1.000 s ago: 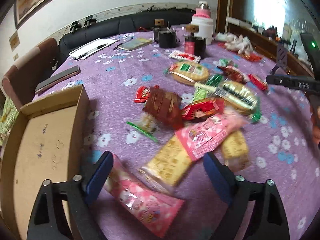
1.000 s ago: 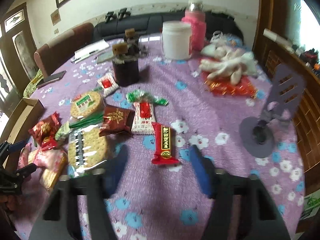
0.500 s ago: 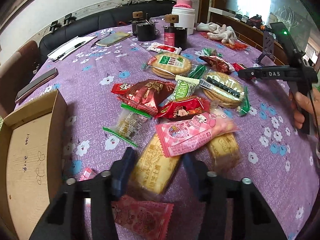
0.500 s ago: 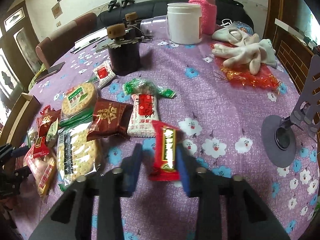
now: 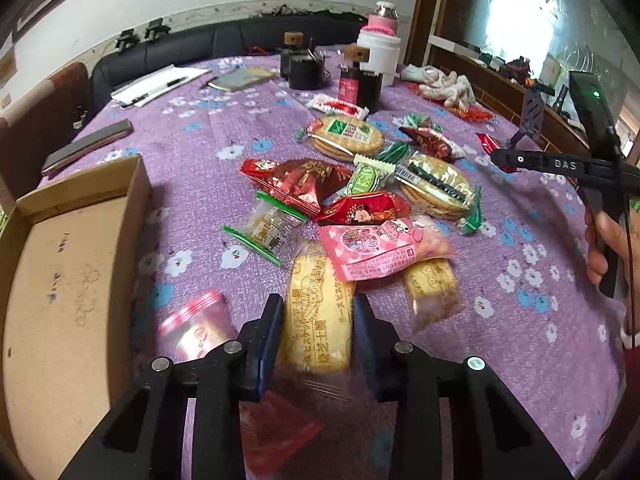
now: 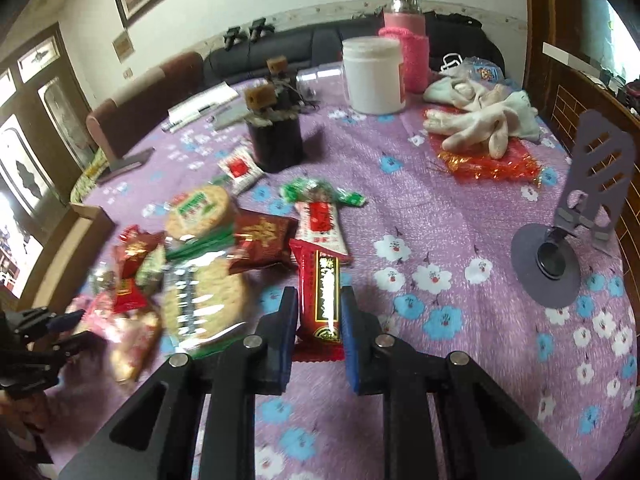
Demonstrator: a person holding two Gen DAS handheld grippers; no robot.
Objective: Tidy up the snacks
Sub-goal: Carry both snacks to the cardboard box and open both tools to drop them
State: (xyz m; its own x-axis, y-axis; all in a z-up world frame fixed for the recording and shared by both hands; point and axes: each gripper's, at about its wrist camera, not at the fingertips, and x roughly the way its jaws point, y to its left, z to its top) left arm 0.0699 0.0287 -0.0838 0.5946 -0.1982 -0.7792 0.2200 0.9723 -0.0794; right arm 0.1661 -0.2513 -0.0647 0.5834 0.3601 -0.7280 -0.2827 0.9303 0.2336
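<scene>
Left gripper (image 5: pixel 316 320): jaws closing on a long yellow biscuit packet (image 5: pixel 318 312), whose near half lies lengthwise between the two blue pads; both pads sit against its sides. The packet's far end reaches out past the fingertips and is tucked under a pink cartoon-print packet (image 5: pixel 376 250).

Right gripper (image 6: pixel 319 304): jaws pressed in on a red snack bar (image 6: pixel 322 296) with gold lettering. The bar lies lengthwise between the pads, its near crimped end beneath the gripper body, its far end overlapping a white-and-red packet (image 6: pixel 320 226).

Surface: round table with a purple flowered cloth (image 5: pixel 520 320).

Cardboard box (image 5: pixel 60 280): open, to the left of the left gripper, its near wall just beside the left finger.

Loose snacks, left wrist view: a blurred pink packet (image 5: pixel 196 326) between box and gripper; a red packet (image 5: pixel 276 432) under the gripper body; a second yellow packet (image 5: pixel 432 286) to the right of the held one; a clear green-edged sweet packet (image 5: pixel 268 228); a dark red foil packet (image 5: pixel 304 184); two round cracker packs (image 5: pixel 346 136) and (image 5: pixel 436 188) farther out.

Loose snacks, right wrist view: a green sweet wrapper (image 6: pixel 316 192) and a dark red packet (image 6: pixel 262 240), both beyond the held bar.

Other items: white jar (image 6: pixel 374 76), pink-sleeved bottle (image 6: pixel 408 52), white gloves (image 6: pixel 480 120), purple phone stand (image 6: pixel 576 216), well apart from both grippers.
</scene>
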